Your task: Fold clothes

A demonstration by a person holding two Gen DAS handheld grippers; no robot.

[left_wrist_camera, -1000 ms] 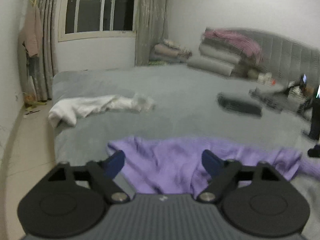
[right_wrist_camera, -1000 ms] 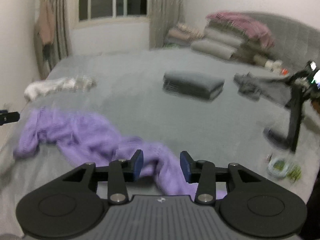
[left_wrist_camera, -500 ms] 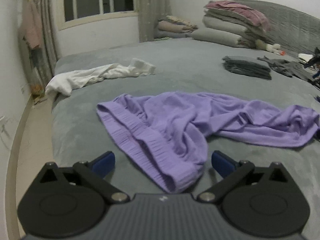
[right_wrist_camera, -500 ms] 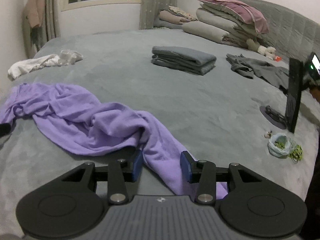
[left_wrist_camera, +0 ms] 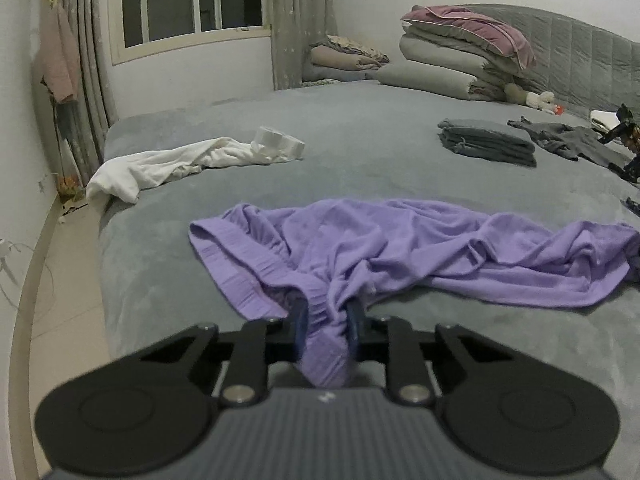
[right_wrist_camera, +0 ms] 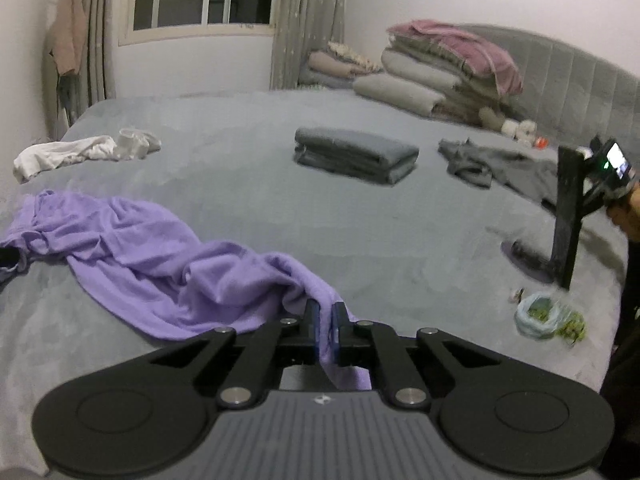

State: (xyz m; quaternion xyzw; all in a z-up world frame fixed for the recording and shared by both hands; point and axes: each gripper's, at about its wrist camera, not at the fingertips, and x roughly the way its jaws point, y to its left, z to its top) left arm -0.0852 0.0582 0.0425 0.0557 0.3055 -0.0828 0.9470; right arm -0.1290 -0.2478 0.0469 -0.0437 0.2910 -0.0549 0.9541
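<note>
Sprawling across the grey bed point(left_wrist_camera: 360, 168), the purple garment point(left_wrist_camera: 400, 248) lies rumpled near the front edge. Both grippers are closing: the left gripper point(left_wrist_camera: 324, 320) pinches its ribbed waistband, the right gripper point(right_wrist_camera: 325, 320) a thin far end. Thin fabric could slip from the right fingers if lifted unevenly.

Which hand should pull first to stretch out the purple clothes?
Probably the left gripper: its fingers are closing on the thick ribbed band of the purple garment, a firm edge. The right gripper is closing on a thin tail end.
</note>
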